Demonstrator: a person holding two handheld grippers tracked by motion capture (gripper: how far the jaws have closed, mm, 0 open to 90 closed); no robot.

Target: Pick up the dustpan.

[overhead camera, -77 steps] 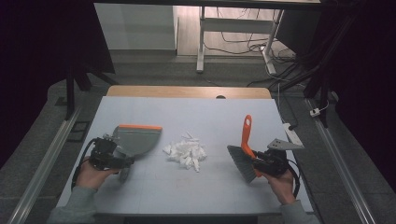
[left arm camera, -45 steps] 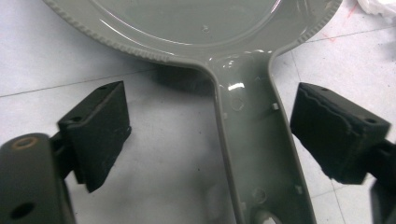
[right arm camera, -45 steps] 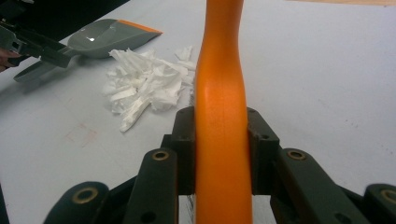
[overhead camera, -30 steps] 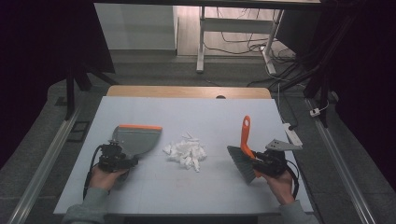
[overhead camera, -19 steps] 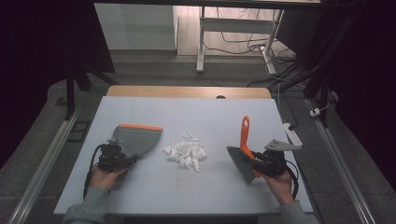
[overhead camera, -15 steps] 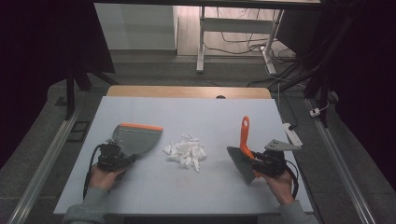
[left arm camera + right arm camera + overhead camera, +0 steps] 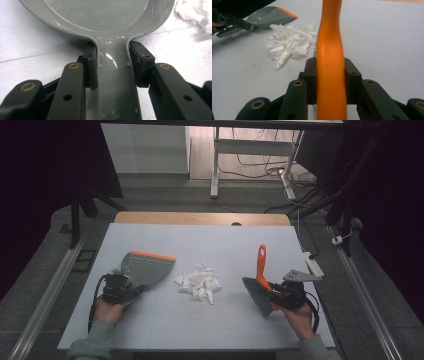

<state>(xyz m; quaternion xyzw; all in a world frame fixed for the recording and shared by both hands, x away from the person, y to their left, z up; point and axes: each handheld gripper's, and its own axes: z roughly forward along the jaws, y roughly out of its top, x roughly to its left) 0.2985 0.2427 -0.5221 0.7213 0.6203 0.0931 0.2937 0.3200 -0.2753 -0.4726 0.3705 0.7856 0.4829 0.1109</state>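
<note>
A grey dustpan (image 7: 145, 268) with an orange lip lies at the table's left; my left gripper (image 7: 125, 290) is shut on its handle (image 7: 116, 82), one jaw on each side. A pile of white paper scraps (image 7: 199, 282) sits mid-table, just right of the dustpan's lip. At the right, my right gripper (image 7: 278, 295) is shut on the orange handle (image 7: 330, 62) of a hand brush (image 7: 259, 290), whose dark bristles point down-left toward the table. The scraps (image 7: 287, 46) and the dustpan (image 7: 265, 17) show beyond the brush handle in the right gripper view.
The white table top (image 7: 210, 240) has a wooden strip along its far edge (image 7: 200, 218). Metal rails run along both sides. A desk frame and cables stand on the floor beyond the table.
The brush has shifted slightly left toward the scraps and tilted a little. The left hand has slid back along the dustpan's handle; the dustpan stays in place.
</note>
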